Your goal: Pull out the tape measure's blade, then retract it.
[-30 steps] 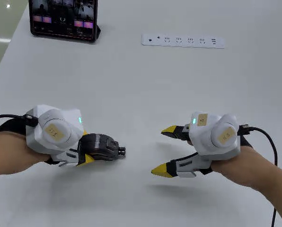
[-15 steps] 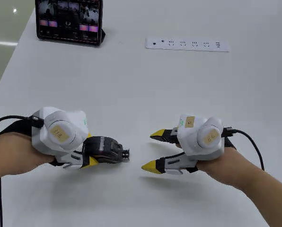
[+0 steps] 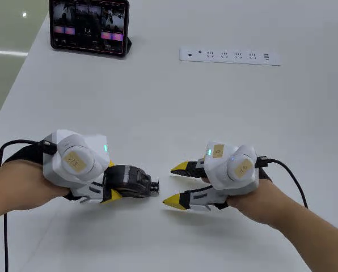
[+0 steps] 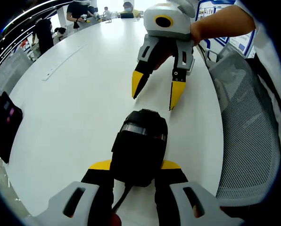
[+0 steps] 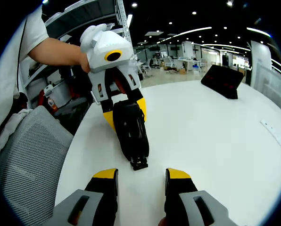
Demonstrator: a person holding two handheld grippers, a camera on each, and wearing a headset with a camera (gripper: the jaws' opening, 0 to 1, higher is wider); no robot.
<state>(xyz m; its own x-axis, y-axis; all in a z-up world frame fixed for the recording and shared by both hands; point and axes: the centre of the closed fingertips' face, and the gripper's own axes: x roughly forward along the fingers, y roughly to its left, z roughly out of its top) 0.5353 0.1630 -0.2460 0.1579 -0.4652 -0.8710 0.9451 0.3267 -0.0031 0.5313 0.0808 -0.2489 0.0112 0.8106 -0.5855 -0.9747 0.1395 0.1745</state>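
A black tape measure (image 3: 129, 181) lies just above the white table, held in my left gripper (image 3: 109, 180), which is shut on its body. In the left gripper view the tape measure (image 4: 140, 146) fills the space between the yellow-tipped jaws. Its blade hook (image 3: 153, 185) points toward my right gripper (image 3: 174, 184), which stands open a short way to the right. In the right gripper view the hook end (image 5: 139, 163) sits just in front of the open yellow fingertips (image 5: 105, 174), not touching them. No blade is drawn out.
A dark tablet (image 3: 89, 25) stands on a stand at the table's far left. A white power strip (image 3: 230, 55) lies at the far middle. A mesh chair (image 4: 244, 141) stands beside the table. Cables trail from both grippers.
My right gripper has moved left, closer to the tape measure's hook end, still open. The left gripper keeps its hold and has barely shifted. The head camera has tilted a little.
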